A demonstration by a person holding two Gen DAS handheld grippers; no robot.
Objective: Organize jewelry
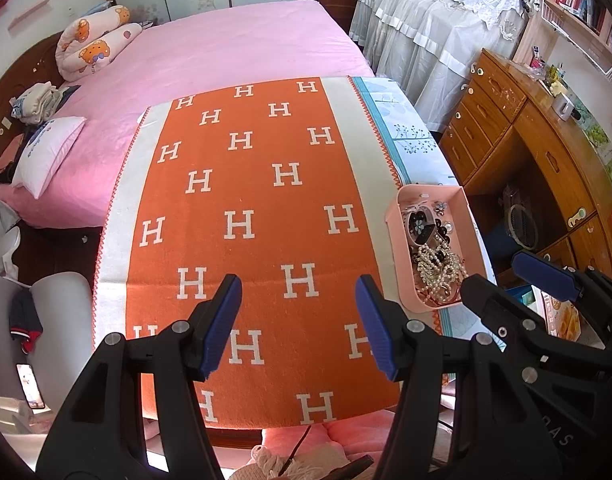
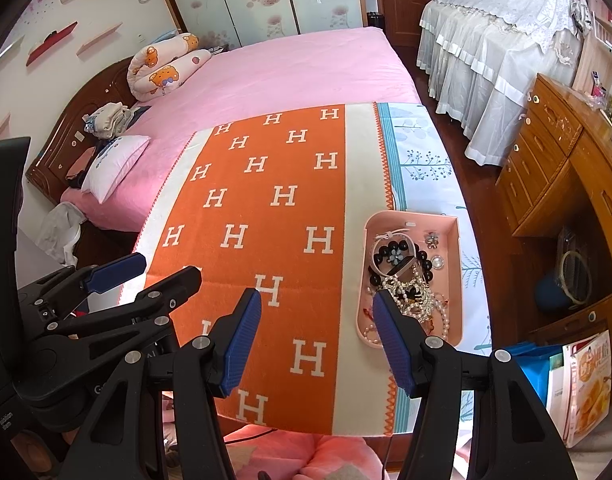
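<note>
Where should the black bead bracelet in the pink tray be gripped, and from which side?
Probably from above, on the black bead bracelet's far arc, which lies exposed near the pink tray's back wall. Its near part runs into the tangled pearl strands, so pinching there risks dragging them along.

Blanket lettering: a white capital "H" is repeated in staggered rows across the orange blanket.
Bag print: right of the blanket, characters are printed on a paper bag, too small to be read.
</note>
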